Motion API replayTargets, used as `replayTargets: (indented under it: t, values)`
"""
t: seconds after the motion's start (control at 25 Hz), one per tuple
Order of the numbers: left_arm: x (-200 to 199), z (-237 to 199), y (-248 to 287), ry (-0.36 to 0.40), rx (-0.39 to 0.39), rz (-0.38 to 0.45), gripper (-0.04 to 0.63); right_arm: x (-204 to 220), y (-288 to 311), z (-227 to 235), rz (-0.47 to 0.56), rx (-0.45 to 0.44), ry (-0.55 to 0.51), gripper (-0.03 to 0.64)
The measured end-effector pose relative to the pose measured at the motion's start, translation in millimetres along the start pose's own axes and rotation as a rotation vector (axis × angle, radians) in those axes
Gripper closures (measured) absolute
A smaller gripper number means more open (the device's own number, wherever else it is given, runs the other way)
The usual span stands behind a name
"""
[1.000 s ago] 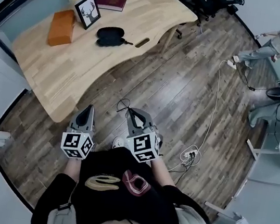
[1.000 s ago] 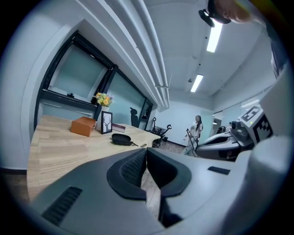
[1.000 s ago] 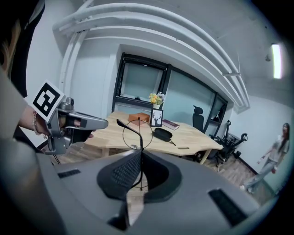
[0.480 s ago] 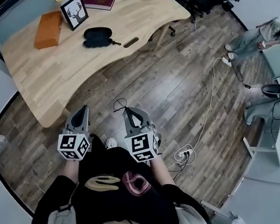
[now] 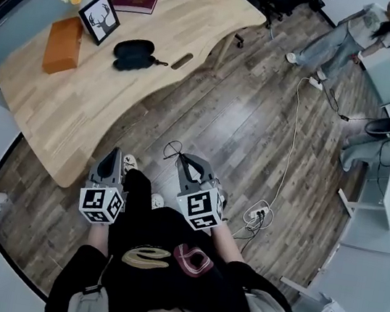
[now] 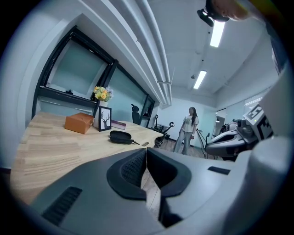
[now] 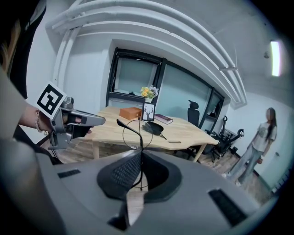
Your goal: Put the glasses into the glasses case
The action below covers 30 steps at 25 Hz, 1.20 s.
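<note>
Black thin-rimmed glasses (image 7: 141, 151) sit clamped in your right gripper (image 5: 192, 166), well apart from the glasses case (image 5: 134, 54), which looks closed. Your left gripper (image 5: 112, 160) is closed and empty. Approach, opening and insertion are yet to do.

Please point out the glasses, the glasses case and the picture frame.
glasses (image 7: 128, 128), right gripper view, on the dark temple arm.
glasses case (image 5: 132, 53), head view, middle of its top.
picture frame (image 5: 100, 16), head view, on the deer picture.
</note>
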<state>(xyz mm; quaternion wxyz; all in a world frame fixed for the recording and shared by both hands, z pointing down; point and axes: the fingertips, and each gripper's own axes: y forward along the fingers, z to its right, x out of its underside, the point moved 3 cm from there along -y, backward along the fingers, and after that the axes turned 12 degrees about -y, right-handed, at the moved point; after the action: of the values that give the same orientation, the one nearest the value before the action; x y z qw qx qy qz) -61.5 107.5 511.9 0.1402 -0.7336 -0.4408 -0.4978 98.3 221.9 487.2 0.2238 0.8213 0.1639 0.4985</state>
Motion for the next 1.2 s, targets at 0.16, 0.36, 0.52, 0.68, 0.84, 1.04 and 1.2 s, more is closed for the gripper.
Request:
replayTargets:
  t: [0.16,0.36,0.52,0.68,0.84,1.04,1.2]
  values:
    - [-20.2,-13.2,28.4,0.008,0.016,0.000,0.577,-8.6,19.0,14.9,-0.019,0.019,0.007,0.600]
    - [-43.3,-25.9,66.9,0.033,0.051,-0.010,0.577,-24.2,51.4,36.3,-0.032,0.037,0.014,0.599]
    - [-54.0,-49.3,93.7,0.015,0.048,-0.035,0.577,-42.4,81.0,47.7,-0.027,0.040,0.014,0.598]
    - [-71.3,-68.3,114.0,0.020,0.047,-0.029,0.577,-57.2,111.0,57.1,-0.033,0.030,0.002,0.599]
    - [-92.9,-93.3,129.9,0.001,0.035,-0.008,0.577,-75.6,139.7,64.9,-0.038,0.023,-0.022,0.598]
    - [-112.4,-118.6,142.7,-0.024,0.032,-0.013,0.577,-92.9,166.5,76.6,-0.055,0.036,-0.031,0.599]
    - [-125.1,-129.9,150.6,-0.028,0.044,-0.019,0.577,-104.9,184.2,83.4,-0.064,0.042,-0.043,0.598]
